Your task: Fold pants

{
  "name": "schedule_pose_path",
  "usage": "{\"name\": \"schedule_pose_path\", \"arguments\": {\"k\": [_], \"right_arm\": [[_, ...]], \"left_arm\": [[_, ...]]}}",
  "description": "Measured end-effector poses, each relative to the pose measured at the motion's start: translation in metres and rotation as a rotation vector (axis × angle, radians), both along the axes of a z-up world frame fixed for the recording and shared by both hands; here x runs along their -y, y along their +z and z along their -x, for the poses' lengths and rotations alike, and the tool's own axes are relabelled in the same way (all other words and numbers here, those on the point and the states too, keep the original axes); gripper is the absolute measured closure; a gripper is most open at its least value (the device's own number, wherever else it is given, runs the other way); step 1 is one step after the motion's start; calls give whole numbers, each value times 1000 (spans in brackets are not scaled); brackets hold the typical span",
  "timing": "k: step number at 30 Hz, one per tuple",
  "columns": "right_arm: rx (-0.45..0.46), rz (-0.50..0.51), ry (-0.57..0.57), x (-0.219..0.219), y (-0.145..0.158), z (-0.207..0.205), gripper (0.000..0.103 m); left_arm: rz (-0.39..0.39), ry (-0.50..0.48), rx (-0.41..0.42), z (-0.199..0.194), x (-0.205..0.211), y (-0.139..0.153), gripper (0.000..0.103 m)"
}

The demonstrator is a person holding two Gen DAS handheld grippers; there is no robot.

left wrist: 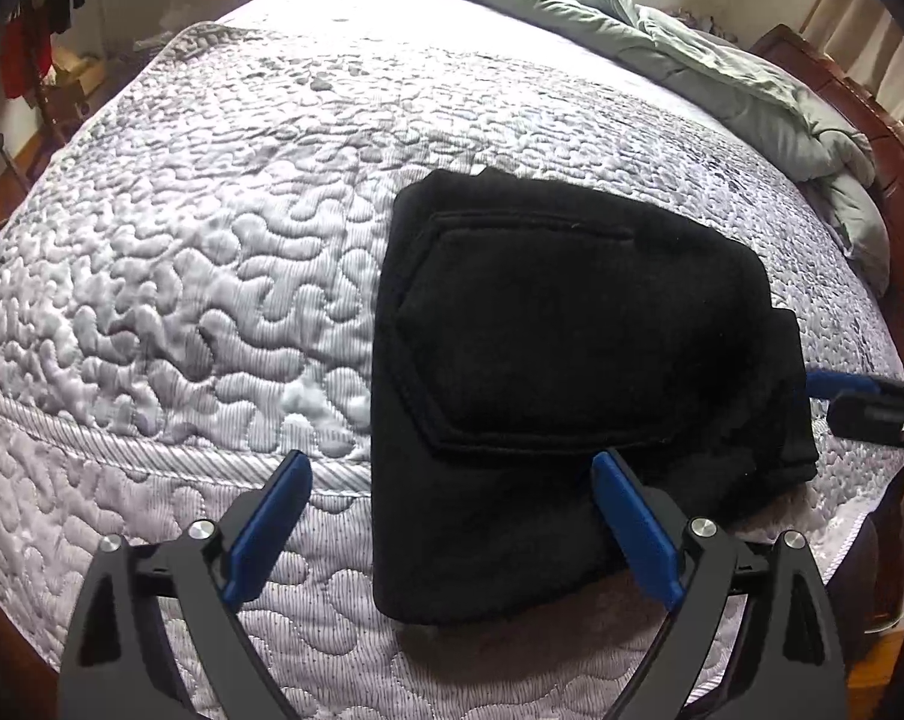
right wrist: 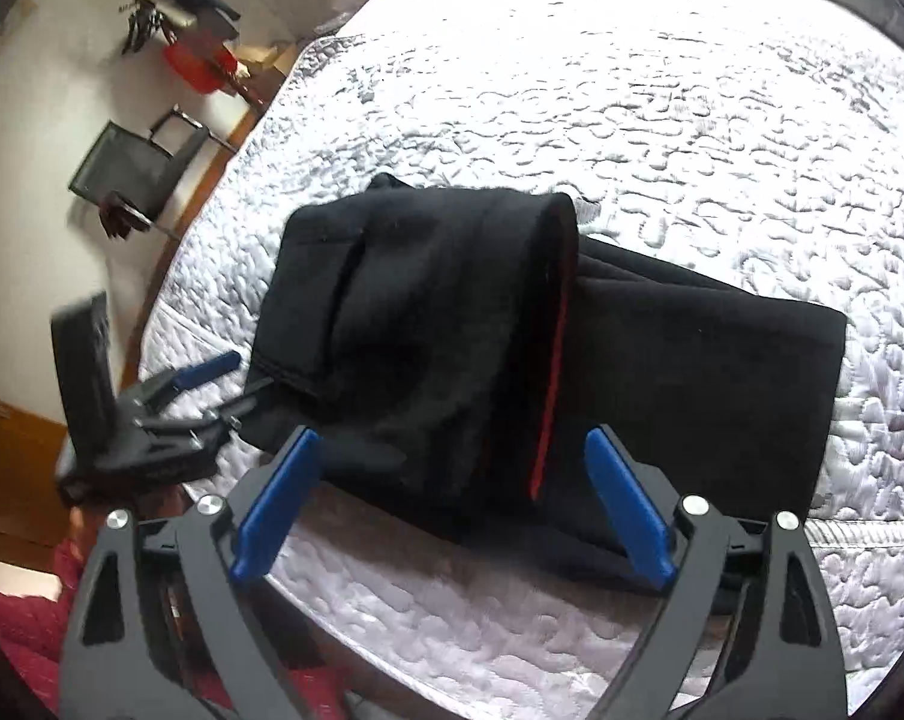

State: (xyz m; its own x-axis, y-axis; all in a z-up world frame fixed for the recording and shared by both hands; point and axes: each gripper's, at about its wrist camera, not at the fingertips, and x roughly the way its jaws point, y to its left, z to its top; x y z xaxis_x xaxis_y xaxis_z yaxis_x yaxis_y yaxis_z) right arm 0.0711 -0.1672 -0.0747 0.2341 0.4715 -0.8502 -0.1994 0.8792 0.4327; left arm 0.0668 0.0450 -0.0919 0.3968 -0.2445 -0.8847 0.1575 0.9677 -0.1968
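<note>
Black pants [left wrist: 571, 360] lie folded into a compact stack near the bed's front edge, on the quilted bedspread [left wrist: 182, 300]. Left hand-held gripper [left wrist: 452, 531]: jaws wide, empty, straddling the stack's near-left corner. Right hand-held gripper [right wrist: 452, 498]: wide, empty.

Risk: top fold [right wrist: 440, 312] sits loose and raised; a nudge could spring it open or drag the stack off the edge.

Layers underneath are hidden; black fabric swallows seam detail.

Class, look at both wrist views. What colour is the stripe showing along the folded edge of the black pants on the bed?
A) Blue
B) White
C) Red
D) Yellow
C: in the right wrist view a red stripe runs along the folded edge of the black pants.
</note>
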Motion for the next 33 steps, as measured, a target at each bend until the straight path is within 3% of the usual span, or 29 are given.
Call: {"name": "schedule_pose_path", "arguments": {"k": [4,10,13,14,15,18,22,28,33], "right_arm": [[-49,41,-20,-1,-19,-12,12],[-140,-5,-33,-15,-57,-29,10],[-119,-18,-19,-23,-62,-31,10],[-107,-20,-7,-26,-61,-32,12],[-91,-13,14,-30,-60,-33,26],[-59,-35,51,-35,-53,-33,53],[-52,-92,36,-25,-48,-32,79],[-45,-229,9,-12,-33,-26,83],[4,-216,30,-12,0,-20,84]], "left_arm": [[5,-13,15,0,2,5,8],[-16,-22,16,-3,3,4,8],[-18,-16,14,-7,1,3,8],[-17,-12,14,-7,1,3,8],[-16,-10,12,-8,1,3,8],[-20,-7,5,-8,0,2,8],[-17,6,-11,-8,-1,0,8],[-38,28,15,2,-4,12,8],[-3,117,14,5,-25,22,8]]}}
